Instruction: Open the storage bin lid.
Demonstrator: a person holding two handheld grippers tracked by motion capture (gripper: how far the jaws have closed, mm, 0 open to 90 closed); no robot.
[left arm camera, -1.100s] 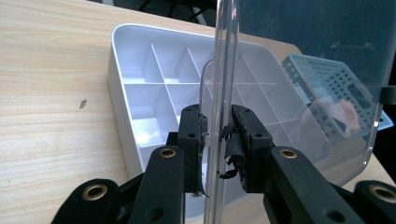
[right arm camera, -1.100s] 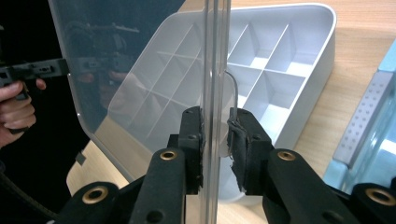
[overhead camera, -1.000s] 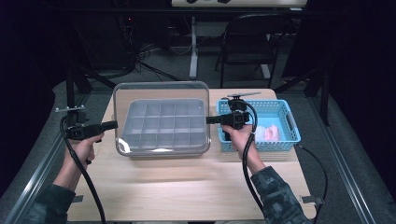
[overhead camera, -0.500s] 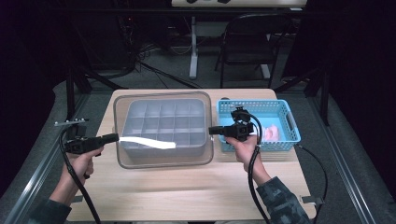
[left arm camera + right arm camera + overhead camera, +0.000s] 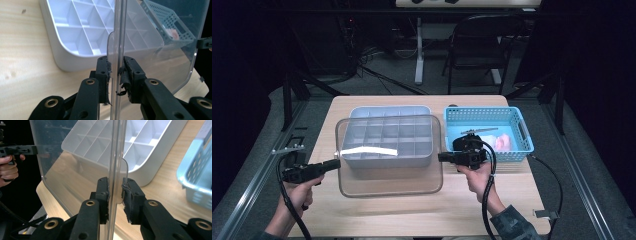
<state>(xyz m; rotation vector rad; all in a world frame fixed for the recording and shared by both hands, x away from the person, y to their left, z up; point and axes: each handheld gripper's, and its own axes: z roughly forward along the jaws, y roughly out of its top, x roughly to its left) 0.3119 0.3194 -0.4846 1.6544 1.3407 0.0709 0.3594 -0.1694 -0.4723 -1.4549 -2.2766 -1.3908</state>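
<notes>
A clear plastic lid [image 5: 389, 175] hangs between my two grippers, over the near part of a white compartment box [image 5: 389, 110]. My left gripper [image 5: 337, 163] is shut on the lid's left edge. My right gripper [image 5: 441, 157] is shut on its right edge. In the left gripper view the pads [image 5: 108, 72] press the thin lid [image 5: 150, 55] edge-on, with the box [image 5: 75, 32] behind. The right gripper view has the same clamp [image 5: 115, 192] on the lid [image 5: 75, 170], and the box [image 5: 150, 142] lies beyond it.
A blue mesh basket [image 5: 487, 115] stands right of the box, holding a pinkish item [image 5: 504, 141] and a thin dark tool. Bare wooden tabletop [image 5: 412, 215] runs along the near edge. A dark chair and stand legs are behind the table.
Both hands have carried the lid toward the near edge of the table and lower. It now overlaps only the front part of the box.
</notes>
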